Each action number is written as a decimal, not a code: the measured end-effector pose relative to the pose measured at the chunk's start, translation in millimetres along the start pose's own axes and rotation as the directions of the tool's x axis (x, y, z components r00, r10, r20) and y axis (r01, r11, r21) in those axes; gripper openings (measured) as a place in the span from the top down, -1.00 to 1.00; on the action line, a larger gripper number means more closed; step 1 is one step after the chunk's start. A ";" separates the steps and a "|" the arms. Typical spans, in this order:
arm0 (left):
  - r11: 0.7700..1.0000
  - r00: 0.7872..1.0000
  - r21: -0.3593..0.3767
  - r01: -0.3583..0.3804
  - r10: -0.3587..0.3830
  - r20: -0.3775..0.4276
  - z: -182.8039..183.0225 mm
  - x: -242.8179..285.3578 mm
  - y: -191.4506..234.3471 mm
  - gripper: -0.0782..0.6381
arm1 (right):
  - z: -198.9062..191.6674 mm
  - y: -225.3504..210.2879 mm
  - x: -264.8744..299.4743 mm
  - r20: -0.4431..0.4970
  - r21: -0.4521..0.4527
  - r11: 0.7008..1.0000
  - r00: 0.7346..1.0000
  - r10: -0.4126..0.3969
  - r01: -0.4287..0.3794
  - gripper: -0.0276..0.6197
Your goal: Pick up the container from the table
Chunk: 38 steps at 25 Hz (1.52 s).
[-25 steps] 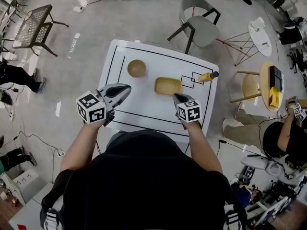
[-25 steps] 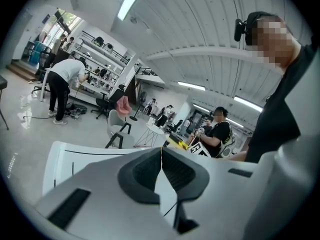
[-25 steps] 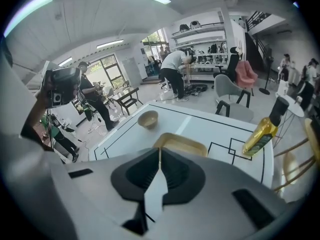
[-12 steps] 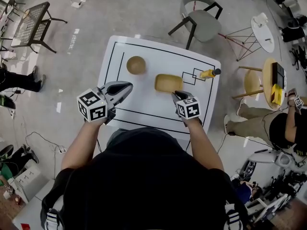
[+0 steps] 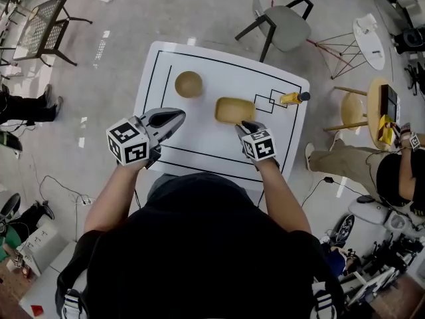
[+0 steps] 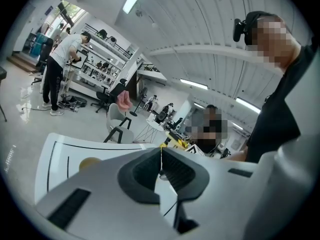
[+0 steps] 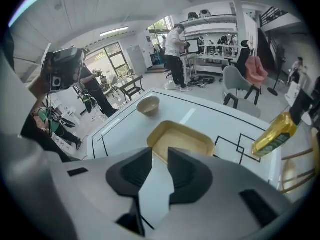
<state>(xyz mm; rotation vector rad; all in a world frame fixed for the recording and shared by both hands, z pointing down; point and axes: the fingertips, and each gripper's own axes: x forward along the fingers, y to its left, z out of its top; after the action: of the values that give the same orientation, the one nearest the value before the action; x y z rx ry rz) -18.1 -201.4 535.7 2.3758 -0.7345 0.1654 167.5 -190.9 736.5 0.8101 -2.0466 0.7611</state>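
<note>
Container (image 5: 234, 109) lies just beyond right gripper (image 5: 245, 126), jaws opening, empty; left gripper (image 5: 180, 115) clenched

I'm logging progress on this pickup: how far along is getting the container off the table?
Done: nothing lifted yet; the shallow rectangular yellow container lies flat on the white table. In hand: the right claw hovers by its near rim, jaws opening, nothing between them. The left claw is shut and empty. Left: close on the rim and lift.
</note>
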 end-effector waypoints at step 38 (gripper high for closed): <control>0.998 0.998 -0.063 -0.001 -0.003 -0.062 -23.2 30.4 25.8 0.75 | -34.3 0.2 67.5 -0.255 -0.359 0.927 0.967 0.011 -0.105 0.45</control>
<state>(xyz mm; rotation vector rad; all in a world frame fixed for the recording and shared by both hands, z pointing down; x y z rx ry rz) -5.2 -217.8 576.8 2.3011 -0.6992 0.2119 150.0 -184.3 809.9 0.4167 -1.9098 0.4568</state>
